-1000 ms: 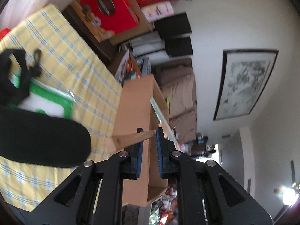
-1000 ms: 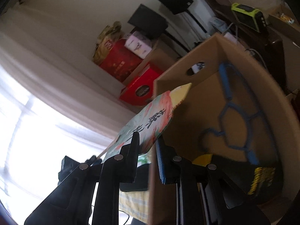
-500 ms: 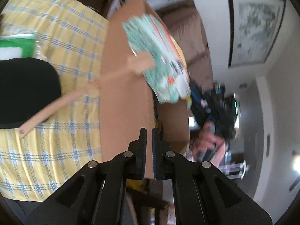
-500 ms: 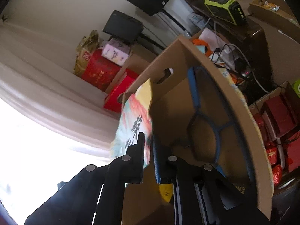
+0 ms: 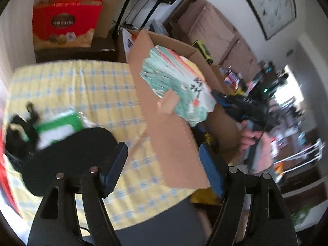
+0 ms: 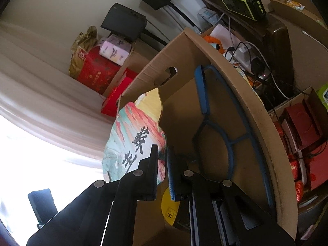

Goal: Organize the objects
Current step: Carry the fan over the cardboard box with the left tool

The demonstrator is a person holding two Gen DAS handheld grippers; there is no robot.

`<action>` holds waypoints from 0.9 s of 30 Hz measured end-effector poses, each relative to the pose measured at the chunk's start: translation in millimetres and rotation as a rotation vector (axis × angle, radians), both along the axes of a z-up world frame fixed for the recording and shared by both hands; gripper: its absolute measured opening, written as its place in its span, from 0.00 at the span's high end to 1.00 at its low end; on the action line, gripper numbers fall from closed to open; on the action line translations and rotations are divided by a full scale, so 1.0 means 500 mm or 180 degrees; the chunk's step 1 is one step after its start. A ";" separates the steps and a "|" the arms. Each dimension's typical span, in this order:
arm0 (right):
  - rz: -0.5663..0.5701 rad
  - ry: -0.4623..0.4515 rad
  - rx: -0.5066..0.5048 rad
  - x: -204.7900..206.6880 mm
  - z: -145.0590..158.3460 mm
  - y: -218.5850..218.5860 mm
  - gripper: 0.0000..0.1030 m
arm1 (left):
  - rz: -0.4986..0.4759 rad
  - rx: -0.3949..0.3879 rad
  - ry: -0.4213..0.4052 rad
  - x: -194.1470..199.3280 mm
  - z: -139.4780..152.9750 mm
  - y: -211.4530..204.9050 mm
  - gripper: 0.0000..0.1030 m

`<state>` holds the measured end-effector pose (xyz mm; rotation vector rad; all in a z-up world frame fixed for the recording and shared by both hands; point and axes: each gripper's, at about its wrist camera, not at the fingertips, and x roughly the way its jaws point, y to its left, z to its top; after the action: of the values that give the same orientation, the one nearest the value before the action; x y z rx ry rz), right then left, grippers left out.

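A: Handover done, by the look of it. The left gripper (image 5: 163, 165) has just been opening, its blue-padded fingers (image 5: 114, 169) wide apart with nothing between them, hanging over the desk (image 5: 82, 90) with its yellow checked cloth.

B: And the painted paper fan with the pale wooden handle (image 5: 180, 90) belongs to the right gripper (image 6: 163, 171) now. Its fingers are pinched almost together on the lower edge of the fan's face, the black characters just above them.

A: Where does the fan sit exactly?

B: At the near wall of the open brown cardboard box (image 6: 256, 110), which stands at the desk's far right edge. The leaf is upright and partly over the opening; the handle pokes out over the box's outer side toward the cloth.

A: So the job, I'd judge, is lowering it in cleanly.

B: Right. Keep the leaf parallel to the box wall and slide it down edge-first. Watch the blue plastic clothes hanger (image 6: 215, 123) leaning inside, and the yellow-and-black book (image 6: 170, 211) at the bottom; the fan could snag either.

A: And the handle?

B: Swing it inside before letting go, or it catches the rim. A thin paper leaf creases easily, so no forcing.
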<state>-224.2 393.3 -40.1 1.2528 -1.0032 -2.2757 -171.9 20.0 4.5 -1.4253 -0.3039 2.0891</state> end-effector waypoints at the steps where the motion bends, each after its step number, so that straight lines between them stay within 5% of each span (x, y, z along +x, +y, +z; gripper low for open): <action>1: -0.0004 -0.0002 0.0009 0.000 0.000 0.001 0.91 | -0.0064 -0.0126 0.0055 0.002 0.004 0.005 0.32; 5: -0.0009 -0.0014 0.0032 -0.002 0.000 0.002 0.91 | -0.0299 -0.0627 0.0189 0.005 -0.019 0.025 0.32; 11: 0.0022 -0.0049 0.0096 -0.007 0.002 -0.005 0.91 | -0.0415 -0.0951 0.0275 0.004 -0.057 0.052 0.36; 12: 0.0042 -0.0059 0.0106 -0.009 0.002 -0.008 0.91 | -0.0430 -0.0980 0.0264 0.002 -0.063 0.058 0.43; 15: 0.0070 -0.0075 0.0112 -0.010 0.003 -0.013 0.91 | -0.0489 -0.1025 0.0153 -0.003 -0.085 0.068 0.82; 16: 0.0071 -0.0079 0.0096 -0.009 0.003 -0.012 0.90 | -0.0498 -0.1011 0.0113 -0.003 -0.091 0.068 0.88; 27: 0.0201 -0.0058 -0.0015 0.015 0.018 -0.053 0.78 | -0.0623 -0.0803 0.0065 0.017 -0.103 0.120 0.93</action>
<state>-216.7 366.8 -31.1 1.2872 -0.9610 -2.2167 -163.5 80.0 -47.0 -1.5085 0.1089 2.0325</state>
